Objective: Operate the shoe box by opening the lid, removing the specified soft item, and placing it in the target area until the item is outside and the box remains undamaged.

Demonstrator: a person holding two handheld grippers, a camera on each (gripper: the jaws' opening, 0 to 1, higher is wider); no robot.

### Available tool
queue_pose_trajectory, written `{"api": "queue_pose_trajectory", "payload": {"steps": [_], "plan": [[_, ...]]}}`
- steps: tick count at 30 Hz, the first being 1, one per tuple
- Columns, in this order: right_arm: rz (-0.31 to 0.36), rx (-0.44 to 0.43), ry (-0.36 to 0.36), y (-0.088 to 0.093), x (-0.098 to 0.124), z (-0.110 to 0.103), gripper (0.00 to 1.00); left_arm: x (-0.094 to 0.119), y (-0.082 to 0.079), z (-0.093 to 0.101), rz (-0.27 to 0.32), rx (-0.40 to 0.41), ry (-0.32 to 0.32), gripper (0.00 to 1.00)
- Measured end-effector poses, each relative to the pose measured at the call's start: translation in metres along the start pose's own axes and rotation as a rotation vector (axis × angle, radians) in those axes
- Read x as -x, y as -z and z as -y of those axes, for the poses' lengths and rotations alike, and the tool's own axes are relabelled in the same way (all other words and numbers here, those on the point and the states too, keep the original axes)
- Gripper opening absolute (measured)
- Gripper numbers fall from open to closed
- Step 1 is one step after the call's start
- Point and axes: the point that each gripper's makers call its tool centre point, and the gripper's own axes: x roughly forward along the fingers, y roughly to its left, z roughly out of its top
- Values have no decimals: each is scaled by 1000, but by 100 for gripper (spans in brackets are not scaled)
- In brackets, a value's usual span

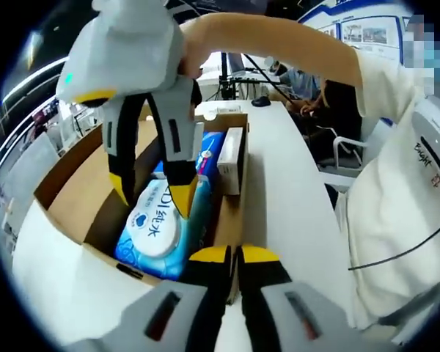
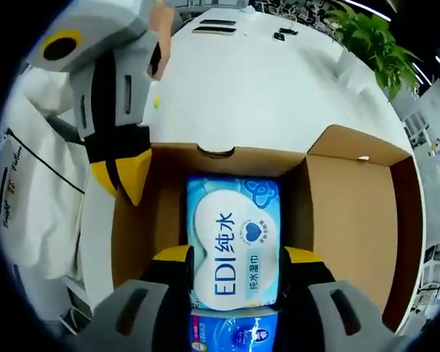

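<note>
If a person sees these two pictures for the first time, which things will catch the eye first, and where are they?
First comes the pale blue wet wipes pack with a white heart label, lying in the open cardboard shoe box on a white table. The right gripper reaches into the box with its yellow-tipped jaws open on either side of the pack. The left gripper, jaws together, sits at the box's edge.

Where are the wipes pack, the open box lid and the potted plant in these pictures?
wipes pack (image 2: pixel 236 249), right gripper view, on its white flip-top label.
box lid (image 2: pixel 348 220), right gripper view, on the bare cardboard inside of the opened flap.
plant (image 2: pixel 374 40), right gripper view, on its green leaves.
</note>
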Motion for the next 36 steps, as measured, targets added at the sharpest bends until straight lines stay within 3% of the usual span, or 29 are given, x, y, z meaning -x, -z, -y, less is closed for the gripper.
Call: {"api": "queue_pose_trajectory", "payload": {"steps": [1, 5, 9, 10, 11, 13, 14, 20, 23, 36], "plan": [[-18, -49, -64, 3, 0, -9, 45, 0, 0, 1, 7, 0, 0, 4], [-23, -21, -24, 1, -3, 1, 54, -1, -1, 1, 12, -7, -5, 4], [-31, -16, -46, 1, -4, -2, 50, -2, 0, 1, 13, -6, -3, 4], [-31, -16, -47, 1, -4, -2, 54, -2, 0, 1, 13, -7, -4, 4], [-19, -31, -141, 1, -2, -17, 57, -2, 0, 1, 13, -8, -4, 4], [-21, -42, -123, 2, -6, -13, 60, -2, 0, 1, 15, -10, -4, 4], [-30, -38, -114, 2, -11, -13, 66, -2, 0, 2, 15, -10, -3, 4], [-76, -25, -84, 3, -22, -6, 57, -2, 0, 2, 12, -9, 1, 4], [-77, -24, -93, 4, -22, -7, 57, -2, 1, 3, 11, -39, -3, 4], [-154, -31, -85, 9, -37, -9, 61, -3, -2, -1, 27, -34, -13, 4]]}}
